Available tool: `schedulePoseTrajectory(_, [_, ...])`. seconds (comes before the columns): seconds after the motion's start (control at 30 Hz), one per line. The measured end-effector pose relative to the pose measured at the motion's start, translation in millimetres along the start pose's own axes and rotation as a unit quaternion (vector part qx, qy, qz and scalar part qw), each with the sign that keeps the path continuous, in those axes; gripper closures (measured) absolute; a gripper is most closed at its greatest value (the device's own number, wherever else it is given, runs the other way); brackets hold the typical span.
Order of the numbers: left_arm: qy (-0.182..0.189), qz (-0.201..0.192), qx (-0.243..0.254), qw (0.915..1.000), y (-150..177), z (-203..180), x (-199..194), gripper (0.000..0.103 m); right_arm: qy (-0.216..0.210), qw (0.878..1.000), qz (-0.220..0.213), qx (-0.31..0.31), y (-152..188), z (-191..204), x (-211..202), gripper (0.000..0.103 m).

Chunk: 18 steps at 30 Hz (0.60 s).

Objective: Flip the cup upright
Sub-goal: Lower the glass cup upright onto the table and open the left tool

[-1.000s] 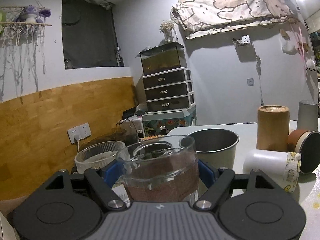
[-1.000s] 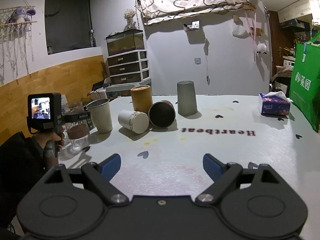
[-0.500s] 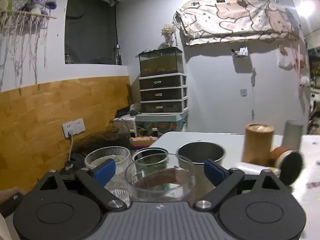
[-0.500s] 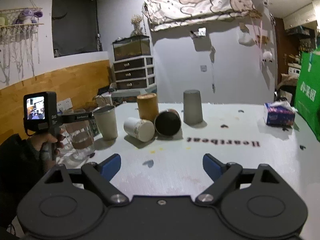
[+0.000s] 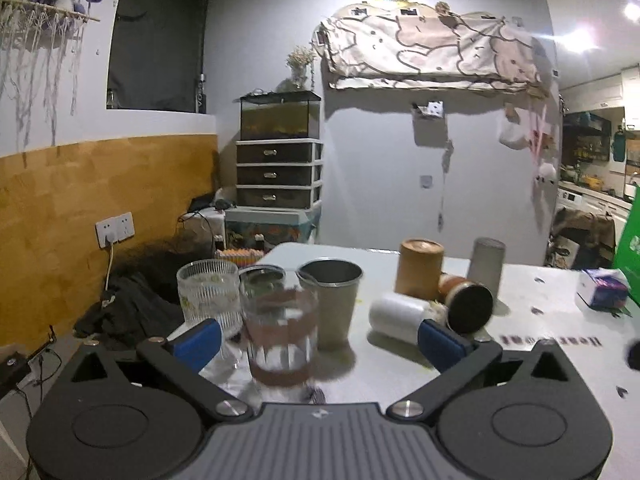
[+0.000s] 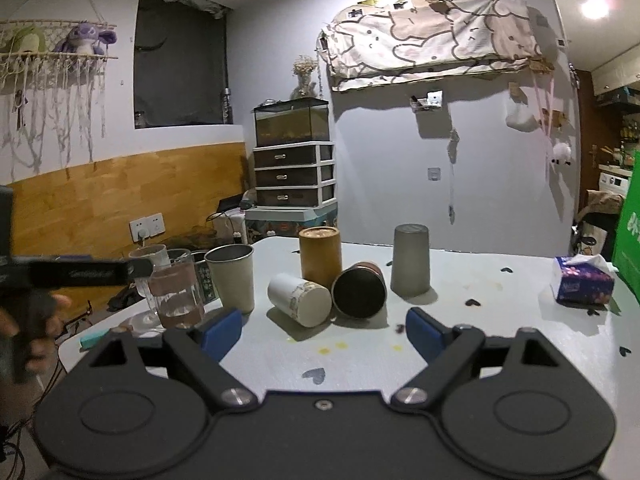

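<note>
A clear glass cup with a brown band (image 5: 280, 340) stands upright on the white table (image 5: 532, 360), just ahead of my open left gripper (image 5: 318, 340), free of its fingers. It also shows in the right wrist view (image 6: 176, 292). A white cup (image 6: 298, 300) and a brown cup with a dark mouth (image 6: 360, 294) lie on their sides mid-table. A grey cup (image 6: 412, 258) stands upside down behind them. My right gripper (image 6: 324, 330) is open and empty, in front of the lying cups.
An upright metal cup (image 6: 232, 276), a ribbed glass (image 5: 208, 294) and another glass (image 5: 262, 276) stand at the table's left edge. A tan canister (image 6: 320, 258) stands behind the lying cups. A tissue pack (image 6: 580, 286) and green bag (image 6: 628, 236) are at right.
My left gripper has opened, let go of the banded glass and drawn back from it; the glass stands on the table. My right gripper has moved a little closer to the lying cups.
</note>
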<state>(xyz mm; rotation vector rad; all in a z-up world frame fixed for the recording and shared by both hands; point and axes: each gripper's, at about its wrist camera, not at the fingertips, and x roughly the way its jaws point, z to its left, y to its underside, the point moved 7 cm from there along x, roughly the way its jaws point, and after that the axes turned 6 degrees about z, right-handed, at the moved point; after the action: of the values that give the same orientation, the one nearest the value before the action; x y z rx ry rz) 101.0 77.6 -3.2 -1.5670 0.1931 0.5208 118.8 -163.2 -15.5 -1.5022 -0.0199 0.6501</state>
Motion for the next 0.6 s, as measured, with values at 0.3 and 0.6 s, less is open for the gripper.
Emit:
schedulePoseTrajectory(0.3, [-0.001,0.015,-0.009,0.9998,22.0,-6.9,-25.8,0.0,0.008,1.0,0.014,-0.008,2.4,4.4,12.3,0.002])
schedulePoseTrajectory(0.6, [0.002,0.025,-0.008,0.9997,31.8,-12.2,-31.7,0.0,0.022,1.0,0.016,-0.014,4.4,4.1,19.3,0.0])
